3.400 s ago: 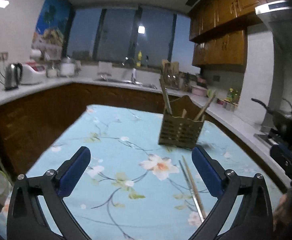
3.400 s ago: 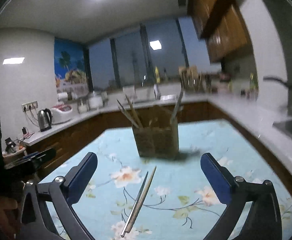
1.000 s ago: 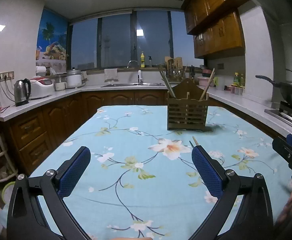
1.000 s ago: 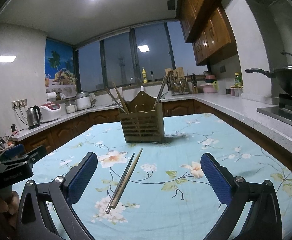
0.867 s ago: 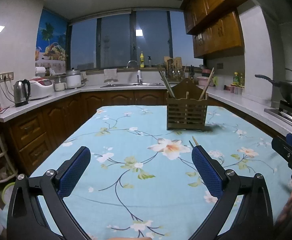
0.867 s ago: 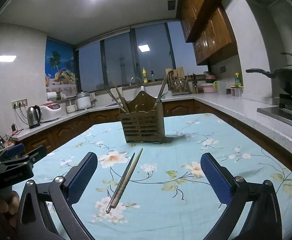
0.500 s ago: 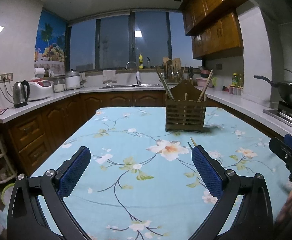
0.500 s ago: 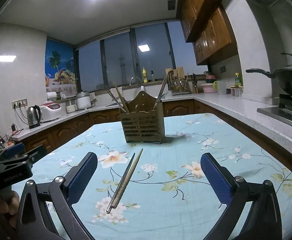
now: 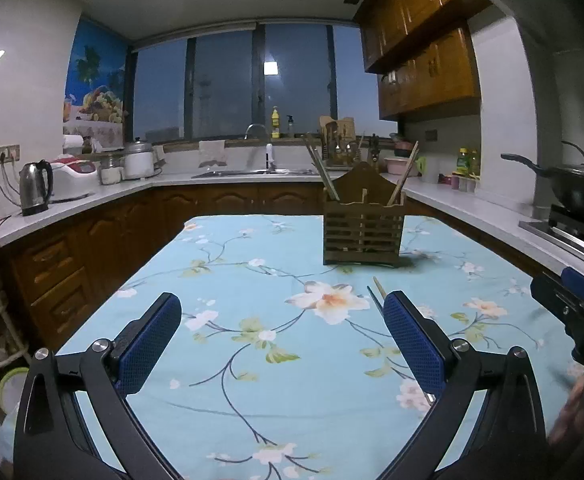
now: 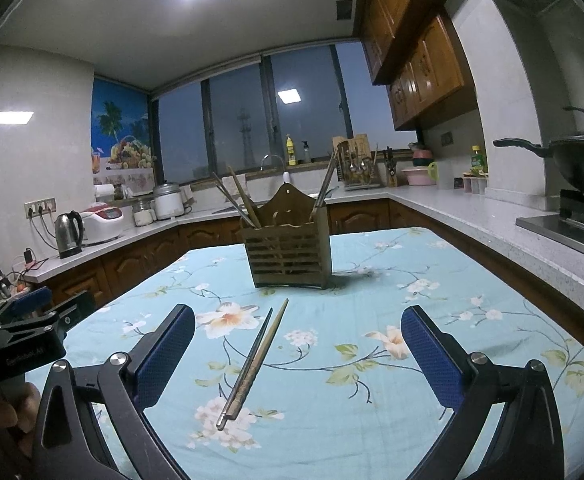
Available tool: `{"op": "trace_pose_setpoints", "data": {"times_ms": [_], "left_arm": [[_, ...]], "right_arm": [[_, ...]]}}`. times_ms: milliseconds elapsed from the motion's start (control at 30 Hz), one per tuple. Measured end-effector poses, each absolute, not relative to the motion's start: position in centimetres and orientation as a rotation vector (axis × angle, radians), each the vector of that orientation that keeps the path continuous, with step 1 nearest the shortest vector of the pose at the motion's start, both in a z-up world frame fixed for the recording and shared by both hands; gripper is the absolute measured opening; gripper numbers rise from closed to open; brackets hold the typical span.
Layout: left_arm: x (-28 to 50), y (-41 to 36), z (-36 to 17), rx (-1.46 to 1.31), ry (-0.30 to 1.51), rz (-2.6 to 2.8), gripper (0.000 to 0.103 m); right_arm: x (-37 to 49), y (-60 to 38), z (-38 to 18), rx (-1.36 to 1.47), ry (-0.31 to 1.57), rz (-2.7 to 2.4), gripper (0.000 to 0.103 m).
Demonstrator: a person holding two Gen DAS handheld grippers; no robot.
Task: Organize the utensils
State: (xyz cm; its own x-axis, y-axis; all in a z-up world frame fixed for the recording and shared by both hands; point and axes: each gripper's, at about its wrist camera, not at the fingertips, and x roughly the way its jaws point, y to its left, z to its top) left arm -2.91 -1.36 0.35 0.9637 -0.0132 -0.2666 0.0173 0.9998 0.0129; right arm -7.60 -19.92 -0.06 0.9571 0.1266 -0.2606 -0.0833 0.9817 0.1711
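Utensils were the matter: a pair of chopsticks (image 10: 253,360) lay loose on the bench (image 10: 452,320), which was covered with a flowered blue cloth, while other chopsticks stood already in the wooden slatted holder (image 10: 287,256) near the far middle of the bench. The holder stood upright with its open top clear, probably so that sticks could be dropped in from above. The loose pair lay side by side, touching, pointing toward the holder, between it and the right hand-held gripper (image 10: 298,356). That hand-held gripper was spread wide and empty, with the pair lying between the lines of its fingers, which seemed a good line for a grasp. The left hand-held gripper (image 9: 281,340) was also released and empty, with the tips of the pair showing just beside its right finger. Bare cloth lay all around, and the bench edges were well apart from the sticks.
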Motion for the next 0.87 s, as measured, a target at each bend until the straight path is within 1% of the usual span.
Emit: {"op": "trace_pose_setpoints", "data": {"times_ms": [600, 867], "left_arm": [[-2.1, -1.6, 0.5, -0.001, 0.292, -0.027, 0.103], [-1.4, -1.8, 1.0, -0.019, 0.300, -0.055, 0.103]], "right_arm": [[-7.2, -20.1, 0.3, 0.158, 0.287, 0.100, 0.103], [-5.6, -20.0, 0.6, 0.143, 0.337, 0.094, 0.103]]}}
